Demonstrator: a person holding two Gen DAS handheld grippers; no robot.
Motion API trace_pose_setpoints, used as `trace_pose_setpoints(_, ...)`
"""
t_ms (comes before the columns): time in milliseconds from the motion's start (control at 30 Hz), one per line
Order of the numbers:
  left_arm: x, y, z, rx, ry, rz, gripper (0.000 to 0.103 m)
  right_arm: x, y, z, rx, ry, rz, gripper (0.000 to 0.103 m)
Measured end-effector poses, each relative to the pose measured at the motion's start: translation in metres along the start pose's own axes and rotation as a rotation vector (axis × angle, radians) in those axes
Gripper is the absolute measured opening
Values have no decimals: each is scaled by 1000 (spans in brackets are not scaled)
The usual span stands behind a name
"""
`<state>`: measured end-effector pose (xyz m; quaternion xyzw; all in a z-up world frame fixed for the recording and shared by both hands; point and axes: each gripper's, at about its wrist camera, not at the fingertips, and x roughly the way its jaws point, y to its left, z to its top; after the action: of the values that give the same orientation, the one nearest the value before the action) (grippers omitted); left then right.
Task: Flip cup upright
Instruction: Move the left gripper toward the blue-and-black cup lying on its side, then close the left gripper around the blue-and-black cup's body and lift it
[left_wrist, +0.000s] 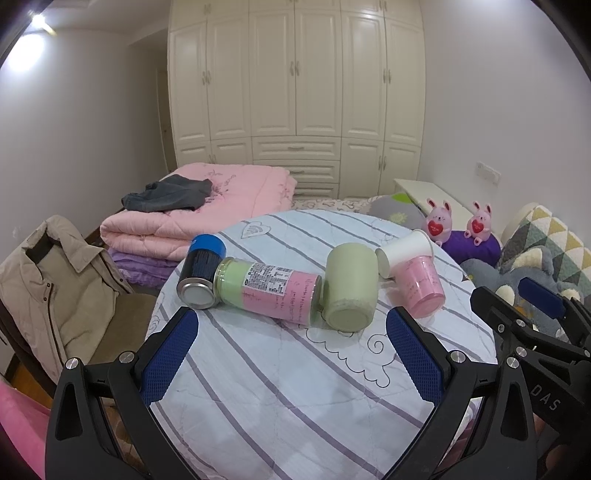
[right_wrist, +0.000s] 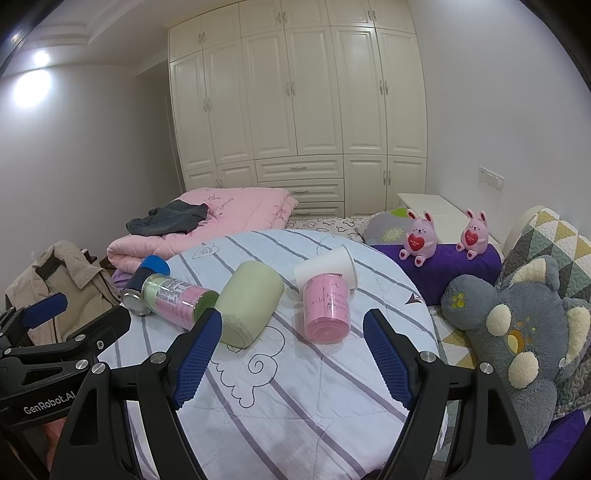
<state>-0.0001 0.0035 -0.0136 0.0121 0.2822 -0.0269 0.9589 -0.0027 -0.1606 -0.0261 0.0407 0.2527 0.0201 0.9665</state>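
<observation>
Your left tongs (left_wrist: 291, 354) hang open above the near part of the round desk (left_wrist: 280, 398), which is covered in a pale blue quilted cloth with grey stripes; nothing sits between their blue pads. Your right tongs (right_wrist: 291, 354) are spread wide too, holding nothing.

All the cups lie tipped over in a row across the middle of the desk. The matte pale green cup (left_wrist: 349, 288) lies on its side with its closed base facing you, roughly straight ahead of the left tongs. Against its left side rests the clear green-and-pink labelled cup (left_wrist: 267, 290), and at that one's far end lies the dark can with a blue cap (left_wrist: 202, 273), close to the desk's left edge. To the right, the small pink cup (right_wrist: 327, 312) lies with its base towards you, straight ahead between the right tongs' pads, and the white paper cup (right_wrist: 328, 267) lies just behind it, touching it.

The near half of the cloth in front of the row is bare striped fabric. Off the left edge stands a chair with a beige jacket (left_wrist: 55, 280); behind the desk is a folded pink quilt (left_wrist: 207, 206). Off the right edge a grey plush toy (right_wrist: 517, 332) sits near your right tongs, beside a purple cushion (right_wrist: 439, 269) carrying two pink bunny figures (right_wrist: 419, 238).
</observation>
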Motion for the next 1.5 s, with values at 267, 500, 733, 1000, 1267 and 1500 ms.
trace_pose_setpoints(267, 5, 15, -1, -14, 19, 10, 103, 6, 1, 1, -2, 27, 31, 80)
trace_pose_setpoints(500, 15, 36, 3, -39, 40, 24, 103, 20, 16, 9, -11, 56, 61, 80)
trace_pose_setpoints(733, 36, 58, 13, -47, 74, 42, 103, 42, 40, 16, -45, 102, 90, 80)
trace_pose_setpoints(1000, 74, 95, 29, -78, 125, 66, 103, 75, 69, 38, -52, 117, 117, 80)
trace_pose_setpoints(1267, 133, 122, 54, -134, 219, 47, 103, 124, 92, 56, -78, 166, 133, 80)
trace_pose_setpoints(1500, 188, 130, 64, -150, 334, 42, 103, 166, 102, 68, -88, 211, 119, 80)
